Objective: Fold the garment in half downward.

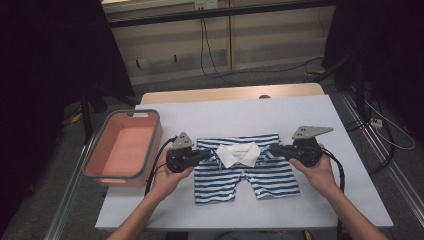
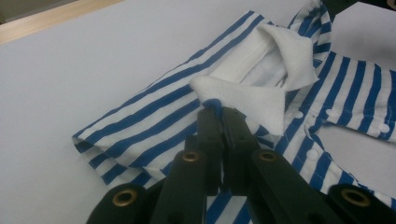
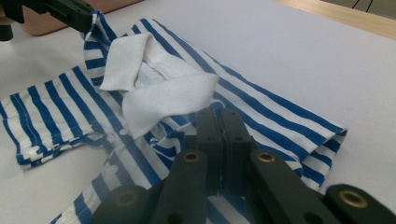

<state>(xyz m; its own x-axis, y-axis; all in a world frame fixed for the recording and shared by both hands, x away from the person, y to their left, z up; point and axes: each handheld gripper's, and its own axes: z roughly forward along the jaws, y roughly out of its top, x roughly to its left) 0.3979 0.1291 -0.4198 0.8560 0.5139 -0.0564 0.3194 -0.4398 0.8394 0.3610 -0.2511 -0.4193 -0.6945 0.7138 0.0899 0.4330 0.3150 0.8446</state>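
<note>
A: Item one: striped garment (image 1: 247, 169), blue and white, with a white collar (image 1: 239, 153). Location?

B: It lies flat on the white table (image 1: 250, 112), near the middle of the front half, collar toward the far side and two short leg sections pointing at the person. The top edge is folded over on itself, seen as a doubled layer in both gripper views. A row of white snaps (image 2: 332, 113) runs down the front below the collar.

A: Item two: left gripper (image 1: 206, 154). State?

B: Held in the person's left hand (image 1: 170, 181), jaws pressed together on the striped cloth just below the collar's left point. In the left gripper view the black fingertips (image 2: 211, 122) pinch a ridge of blue-striped fabric between them.

A: Item three: right gripper (image 1: 274, 149).

B: Held in the right hand (image 1: 317, 172), jaws likewise closed, pinching the cloth at the collar's other side. In the right gripper view the fingertips (image 3: 232, 122) bite into fabric directly under the white collar flap, and the left gripper appears at the top left corner on the same garment.

A: Other stock?

B: One pink bin (image 1: 125, 147) with a grey rim, at the table's left edge, just beside the left hand, apart from the garment. Cables (image 1: 210, 55) cross the floor beyond the table.
</note>
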